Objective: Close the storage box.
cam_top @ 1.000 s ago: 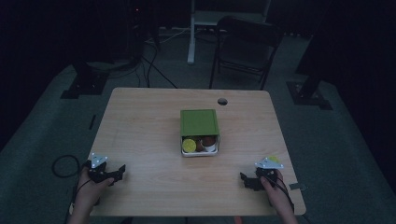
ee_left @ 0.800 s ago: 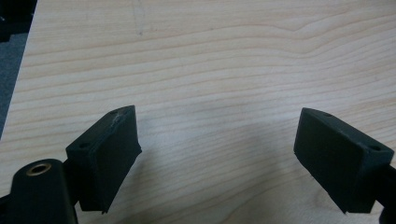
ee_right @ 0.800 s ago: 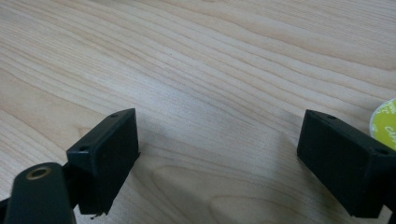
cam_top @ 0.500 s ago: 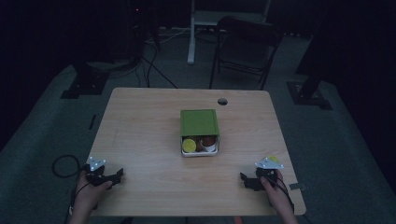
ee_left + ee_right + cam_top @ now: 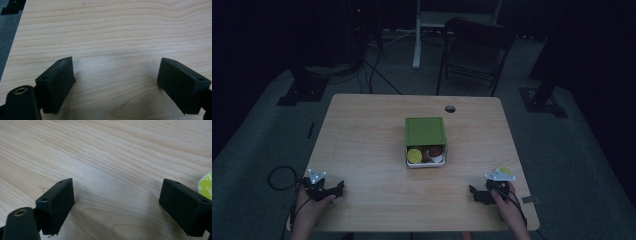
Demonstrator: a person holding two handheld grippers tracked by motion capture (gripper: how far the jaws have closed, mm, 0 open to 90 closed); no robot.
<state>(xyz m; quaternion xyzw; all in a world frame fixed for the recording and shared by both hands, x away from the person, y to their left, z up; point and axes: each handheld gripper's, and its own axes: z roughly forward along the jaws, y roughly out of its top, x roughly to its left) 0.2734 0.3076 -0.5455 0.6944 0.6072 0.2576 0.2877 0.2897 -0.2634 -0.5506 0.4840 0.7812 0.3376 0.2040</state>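
Note:
A white box with a green lid slid partly back stands at the middle of the wooden table. Its open front end shows a yellow round lid and brown and white items beside it. My left gripper rests at the near left corner, held by a hand. Its jaws stand wide apart over bare wood. My right gripper rests at the near right corner, open too, with nothing between its jaws. A yellow-green round thing lies just past its right jaw.
A small dark hole sits near the table's far edge. A folding chair stands behind the table on dark carpet, with stand bases at the left and right. A cable loop hangs off the near left edge.

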